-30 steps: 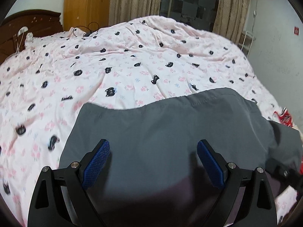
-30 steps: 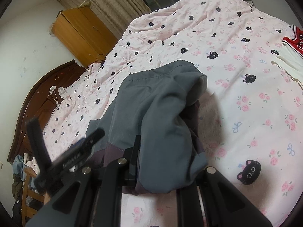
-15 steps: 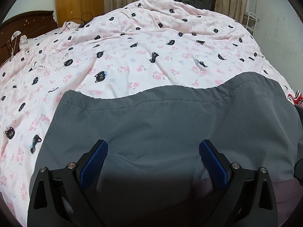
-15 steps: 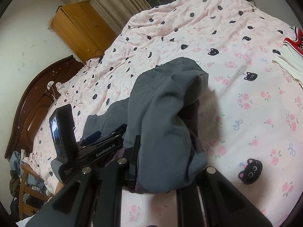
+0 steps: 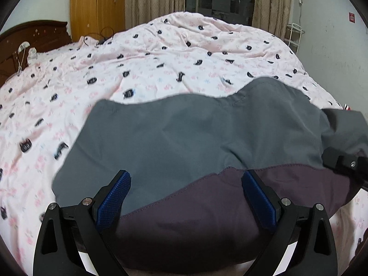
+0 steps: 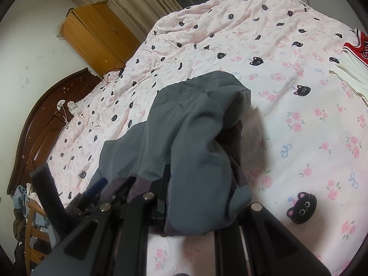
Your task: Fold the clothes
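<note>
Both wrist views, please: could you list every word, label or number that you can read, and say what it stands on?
Nothing can be read in full.
red and white garment: white letters, cut off at the picture's edge, unreadable.
red sign on the wall: too small to read.
grey garment: no print shows.

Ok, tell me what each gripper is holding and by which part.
The left gripper is open above the grey garment, gripping nothing. The right gripper appears shut on the garment's bunched right end, though fabric hides its fingertips.
</note>
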A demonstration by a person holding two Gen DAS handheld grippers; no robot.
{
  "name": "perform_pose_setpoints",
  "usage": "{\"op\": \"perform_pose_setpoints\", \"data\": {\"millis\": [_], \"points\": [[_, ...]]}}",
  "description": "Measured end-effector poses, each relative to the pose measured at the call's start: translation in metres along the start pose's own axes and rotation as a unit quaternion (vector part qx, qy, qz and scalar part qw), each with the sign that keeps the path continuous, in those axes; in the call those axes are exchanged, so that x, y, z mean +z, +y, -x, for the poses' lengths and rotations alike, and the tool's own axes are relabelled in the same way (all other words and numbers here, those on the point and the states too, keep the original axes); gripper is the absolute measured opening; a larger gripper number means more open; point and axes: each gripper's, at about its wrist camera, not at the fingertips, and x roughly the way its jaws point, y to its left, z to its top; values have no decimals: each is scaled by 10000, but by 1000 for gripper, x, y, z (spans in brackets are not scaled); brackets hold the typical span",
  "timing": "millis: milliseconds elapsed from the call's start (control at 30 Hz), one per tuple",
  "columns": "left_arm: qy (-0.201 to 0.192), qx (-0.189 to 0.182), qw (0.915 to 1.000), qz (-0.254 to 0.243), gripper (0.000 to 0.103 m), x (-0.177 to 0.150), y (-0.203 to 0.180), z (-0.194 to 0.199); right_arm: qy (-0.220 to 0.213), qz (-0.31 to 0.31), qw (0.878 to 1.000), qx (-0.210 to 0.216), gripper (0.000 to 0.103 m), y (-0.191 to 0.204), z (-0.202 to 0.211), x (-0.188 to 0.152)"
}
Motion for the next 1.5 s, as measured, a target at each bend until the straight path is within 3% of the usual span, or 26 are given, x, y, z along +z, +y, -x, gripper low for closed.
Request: {"op": "perform_pose_setpoints", "data": {"millis": [167, 300, 633, 833, 1000, 1200, 1500], "points": [[75, 16, 10000, -3, 99, 1, -1, -3, 25, 22, 10000, -45, 14, 3, -1, -1], [-146, -18, 9997, 207, 99, 1, 12, 16, -25, 46, 10000, -33, 14, 3, 3, 1], [102, 12, 9999, -109, 99, -12, 7, -2, -48, 275, 9995, -124, 14, 15, 2, 0], [30, -33, 10000, 58, 98, -10, 14, 9, -141, 719, 9971, -220, 14, 40, 6, 4], [-248, -112, 9995, 149, 98, -16, 17, 35, -256, 984, 9945, -269, 14, 55, 13, 9], [-38, -162, 9999, -21, 99, -27, 13, 16, -215, 1242, 9912, -395, 14, 69, 8, 3], [-104, -185, 9998, 47, 97, -29, 17, 20, -185, 2037, 9772, -571, 14, 106, 4, -9]]}}
